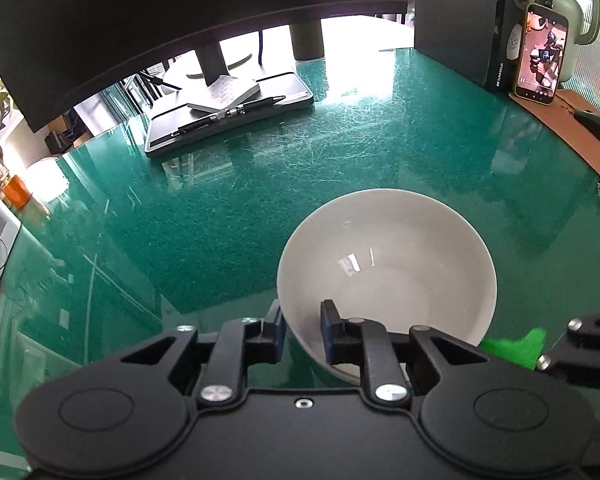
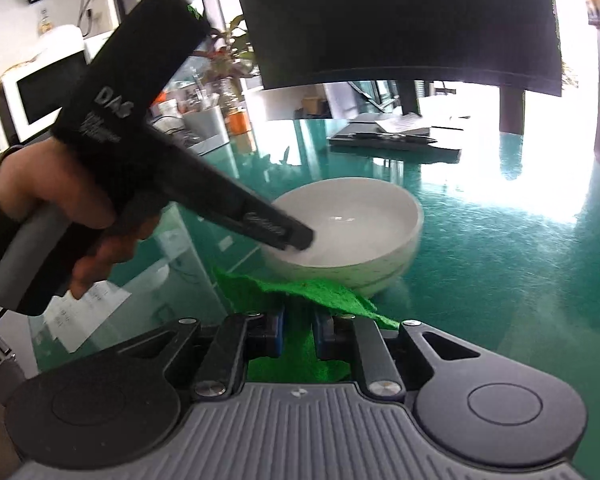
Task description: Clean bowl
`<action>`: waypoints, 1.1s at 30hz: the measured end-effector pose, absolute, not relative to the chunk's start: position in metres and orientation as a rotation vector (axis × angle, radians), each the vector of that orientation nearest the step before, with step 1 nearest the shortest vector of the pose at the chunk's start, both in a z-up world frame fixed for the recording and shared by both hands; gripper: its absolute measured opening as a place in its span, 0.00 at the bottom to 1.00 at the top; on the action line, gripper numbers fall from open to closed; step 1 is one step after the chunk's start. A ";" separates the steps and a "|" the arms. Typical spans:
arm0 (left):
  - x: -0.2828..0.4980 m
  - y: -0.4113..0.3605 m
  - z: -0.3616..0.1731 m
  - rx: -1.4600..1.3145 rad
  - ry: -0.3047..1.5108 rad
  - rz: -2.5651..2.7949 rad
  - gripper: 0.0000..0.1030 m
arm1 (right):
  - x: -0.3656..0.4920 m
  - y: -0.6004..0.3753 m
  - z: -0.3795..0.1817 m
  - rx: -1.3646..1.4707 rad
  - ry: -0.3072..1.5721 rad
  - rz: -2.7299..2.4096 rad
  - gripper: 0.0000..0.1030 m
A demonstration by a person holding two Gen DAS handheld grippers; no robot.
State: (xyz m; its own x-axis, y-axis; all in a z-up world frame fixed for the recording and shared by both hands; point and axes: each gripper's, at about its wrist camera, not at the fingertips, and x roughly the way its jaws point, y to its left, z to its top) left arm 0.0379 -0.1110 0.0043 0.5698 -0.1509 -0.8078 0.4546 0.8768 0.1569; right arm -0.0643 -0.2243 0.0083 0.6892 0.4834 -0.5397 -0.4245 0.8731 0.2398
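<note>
A white bowl (image 1: 388, 256) sits on the green glass table (image 1: 220, 208). My left gripper (image 1: 303, 330) is shut on the bowl's near rim, one finger outside the wall and one inside. The bowl also shows in the right wrist view (image 2: 352, 220), with the left gripper (image 2: 296, 240) reaching onto its left rim. My right gripper (image 2: 299, 334) is shut on a green scouring cloth (image 2: 300, 294) and holds it just in front of the bowl, outside it. The cloth (image 1: 512, 346) and part of the right gripper show at the lower right of the left wrist view.
A monitor (image 1: 180, 12) on a stand with a notebook and pen (image 1: 236, 110) is at the back. A phone (image 1: 542, 54), speaker (image 1: 508, 8), kettle, and mouse (image 1: 598, 130) on a mat stand at the right. Plants and clutter line the left edge.
</note>
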 end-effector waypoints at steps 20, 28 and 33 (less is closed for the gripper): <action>0.002 -0.122 0.000 0.568 0.623 -0.404 0.15 | -0.054 -0.271 0.005 0.167 0.621 0.330 0.13; -0.047 -0.141 -0.009 0.822 0.326 -0.450 0.13 | -0.068 -0.292 0.012 0.168 0.574 0.263 0.15; -0.067 -0.141 -0.016 0.909 0.216 -0.491 0.13 | -0.081 -0.281 0.026 0.068 0.505 0.347 0.15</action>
State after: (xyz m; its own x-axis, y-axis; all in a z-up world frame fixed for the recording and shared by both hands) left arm -0.0666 -0.1405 -0.0158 0.8690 -0.3155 -0.3812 0.4942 0.5141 0.7010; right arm -0.0806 -0.2809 0.0257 0.8181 0.3419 -0.4624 -0.3087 0.9395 0.1486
